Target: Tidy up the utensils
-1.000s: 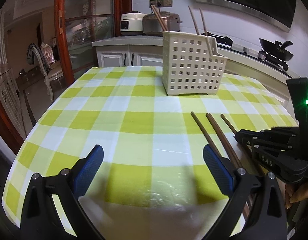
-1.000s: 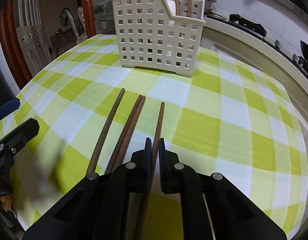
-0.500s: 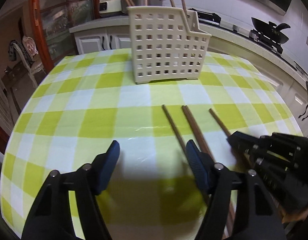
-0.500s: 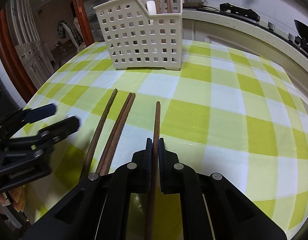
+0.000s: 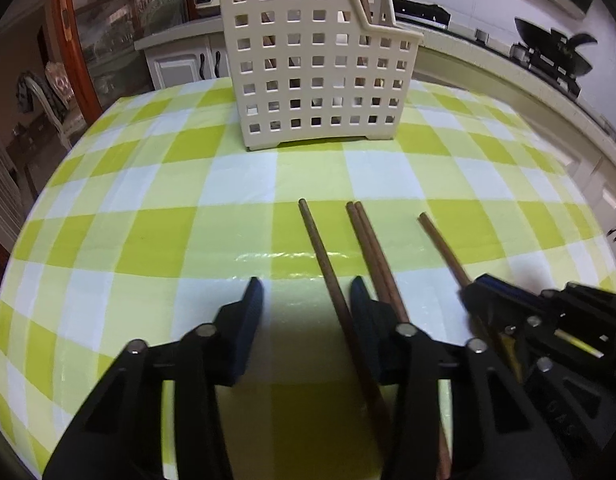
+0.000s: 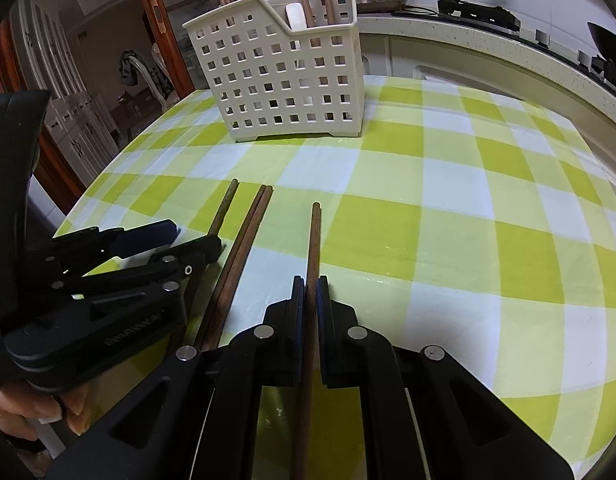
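**Left jaws may clamp unevenly while the right one is already loaded**

Your right gripper (image 6: 310, 292) is clenched on one chopstick (image 6: 313, 240), which runs straight forward out between its pads and rests with its far tip on the checked tablecloth (image 6: 447, 220). If you lift before your left side is ready, the long free end can swing and knock the pair of chopsticks (image 6: 244, 240) lying just to the left of your right fingers.

Your left gripper (image 5: 306, 300) is not yet grasping anything: its jaws have just been closing and stand half open. The leftmost chopstick (image 5: 319, 248) lies between them, but very close to the right pad (image 5: 361, 304), with a wide gap on the other side. When the jaws come together, the left pad will probably push the stick sideways, so it can roll or end up tilted. The pair of chopsticks lies just outside that right pad, so the finger may press on them or drag them along.

The two grippers are near each other, and their bodies could collide if you turn a wrist.

Further ahead of both fingers stands the white perforated holder (image 5: 315, 72), already with some chopsticks upright inside. A tilted stick may hit its rim instead of going in
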`<state>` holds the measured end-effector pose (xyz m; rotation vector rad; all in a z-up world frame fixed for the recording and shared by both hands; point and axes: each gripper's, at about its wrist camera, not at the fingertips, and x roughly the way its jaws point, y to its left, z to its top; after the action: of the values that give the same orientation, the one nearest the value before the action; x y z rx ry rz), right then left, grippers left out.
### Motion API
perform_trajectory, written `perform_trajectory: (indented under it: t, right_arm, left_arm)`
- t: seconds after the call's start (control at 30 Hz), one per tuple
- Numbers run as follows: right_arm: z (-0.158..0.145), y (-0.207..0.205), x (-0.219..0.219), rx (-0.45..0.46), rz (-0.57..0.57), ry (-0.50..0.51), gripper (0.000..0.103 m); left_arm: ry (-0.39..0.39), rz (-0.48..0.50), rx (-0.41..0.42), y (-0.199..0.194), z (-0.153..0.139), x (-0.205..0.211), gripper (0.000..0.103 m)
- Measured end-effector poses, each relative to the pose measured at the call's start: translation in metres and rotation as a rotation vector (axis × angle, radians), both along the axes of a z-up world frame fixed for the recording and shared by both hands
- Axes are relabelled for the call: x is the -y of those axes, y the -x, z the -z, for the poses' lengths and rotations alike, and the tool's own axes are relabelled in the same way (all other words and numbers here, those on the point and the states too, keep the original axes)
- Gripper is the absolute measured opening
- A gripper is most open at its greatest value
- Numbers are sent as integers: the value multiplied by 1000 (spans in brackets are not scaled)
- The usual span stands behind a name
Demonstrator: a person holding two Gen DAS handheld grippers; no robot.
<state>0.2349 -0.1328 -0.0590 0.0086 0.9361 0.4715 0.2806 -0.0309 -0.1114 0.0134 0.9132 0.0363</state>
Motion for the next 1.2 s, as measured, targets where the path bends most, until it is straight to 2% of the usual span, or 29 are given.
perform_trajectory:
  t: [0.1, 0.23, 0.4, 0.47, 0.53, 0.57, 0.7, 0.83, 1.2]
  right_arm:
    - [0, -1, 2, -3, 5, -5, 7]
    - [-1, 1, -4, 17, -12, 46, 7]
    - [-1, 1, -12, 37, -36, 106, 7]
    - [-1, 1, -14, 40, -46, 121, 7]
    - [-1, 1, -15, 45, -54, 133, 7]
    - [-1, 1, -15, 46, -55, 133, 7]
    - [-1, 0, -9, 42, -44, 94, 7]
    - [-11, 2, -3, 62, -30, 36, 7]
    - [-43, 14, 8, 158, 2, -39, 7]
  left_arm:
    - [32, -10, -10, 1, -1, -9, 33]
    - [91, 3, -22, 0, -3, -20, 33]
    - [70, 31, -23, -2, -2, -12, 32]
    - [51, 45, -18, -2, -1, -5, 24]
    - [30, 61, -7, -2, 0, 1, 10]
    - [34, 66, -4, -2, 0, 1, 10]
    - [87, 90, 2, 0, 0, -3, 7]
    - [103, 94, 31, 7, -6, -7, 6]
    - [147, 88, 151, 37, -50, -24, 6]
